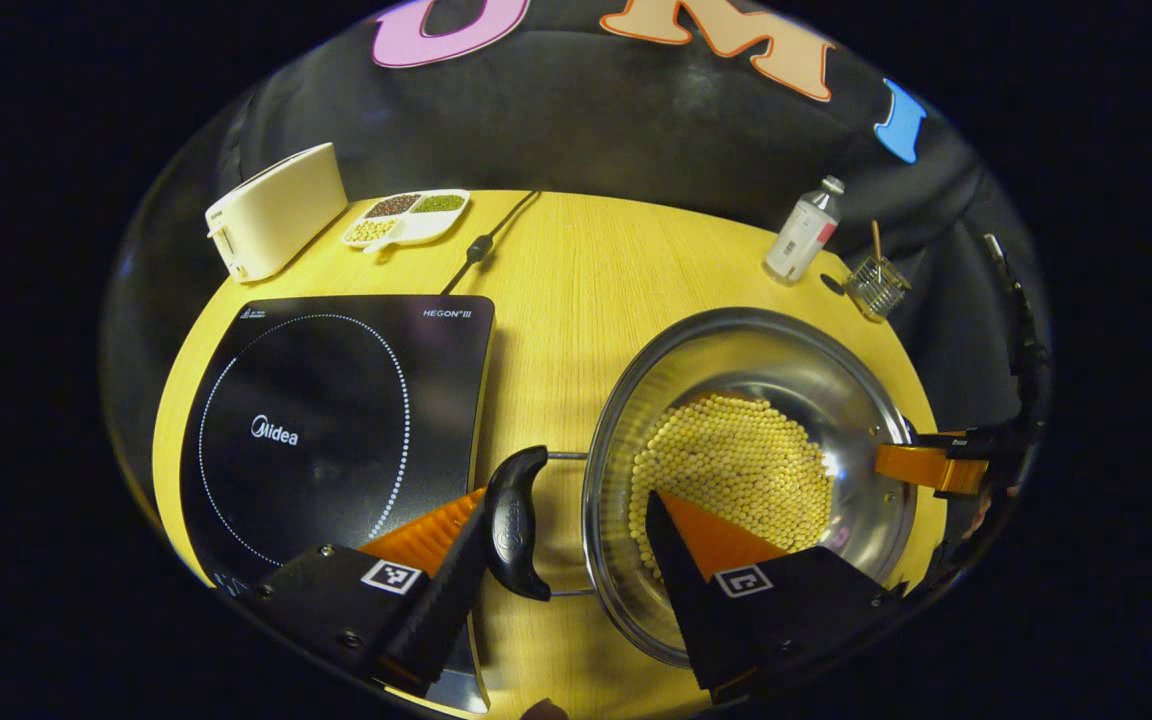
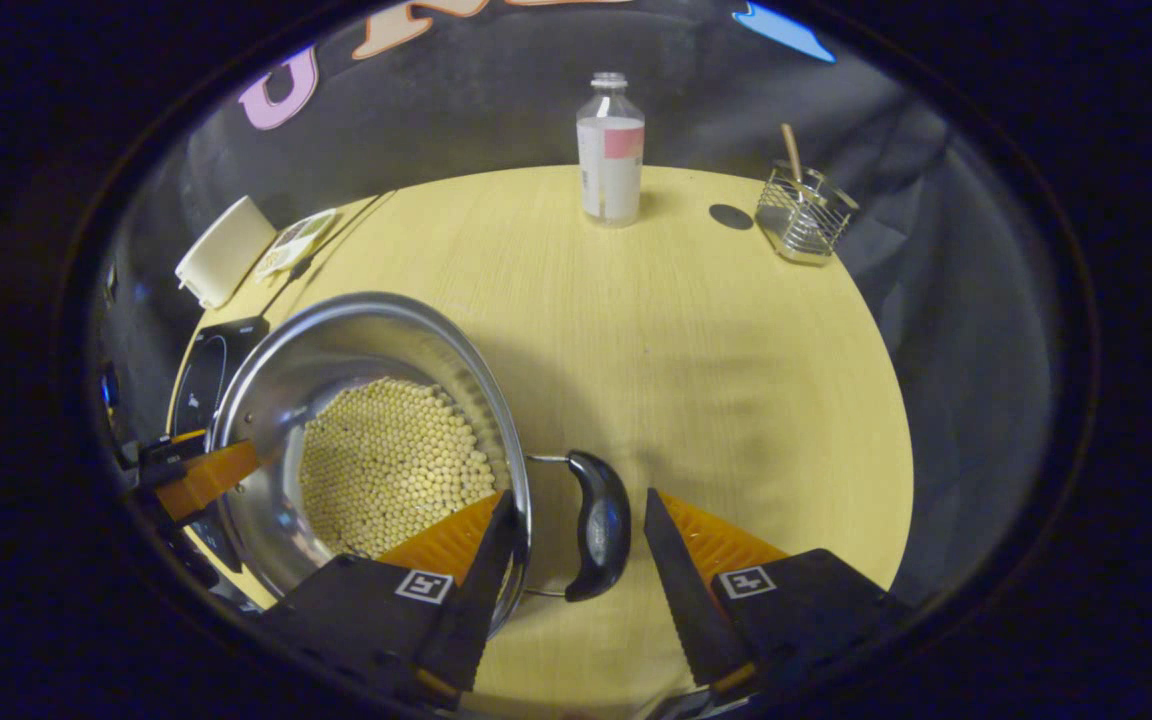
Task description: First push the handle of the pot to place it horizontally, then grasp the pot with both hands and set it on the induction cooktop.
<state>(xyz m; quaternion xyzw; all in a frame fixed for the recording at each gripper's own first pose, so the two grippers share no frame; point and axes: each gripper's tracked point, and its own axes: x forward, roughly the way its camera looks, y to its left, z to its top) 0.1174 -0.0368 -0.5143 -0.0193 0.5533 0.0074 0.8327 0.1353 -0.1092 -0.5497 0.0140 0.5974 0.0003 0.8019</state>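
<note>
In the left gripper view, the left gripper (image 1: 568,545) hangs over the near edge of the steel pot (image 1: 751,470), its fingers spread wide. One finger sits just outside the left handle (image 1: 514,524), the other reaches over the rim above the yellow beans (image 1: 736,465) inside, so handle and rim lie between them without being pinched. The pot stands on the wooden table (image 1: 576,260), just beside the black cooktop (image 1: 336,420) but not on it. Across the pot, the right gripper (image 1: 936,468) shows at the far rim. A white toaster (image 1: 276,210), a dish of beans (image 1: 406,215), a bottle (image 1: 804,230) and a wire holder (image 1: 876,285) stand at the back.

In the right gripper view, the right gripper (image 2: 571,545) is likewise spread — one finger inside the rim, one outside the right handle (image 2: 598,525), which lies flat. The left gripper (image 2: 206,475) shows at the opposite rim.

Both handles look horizontal, so the pushing step seems finished and the two-handed grasp is in hand. The next move calls for both grippers to close on handle and rim together, then lift evenly — the beans would shift if the pot tipped — and carry it sideways onto the cooktop's ring.
</note>
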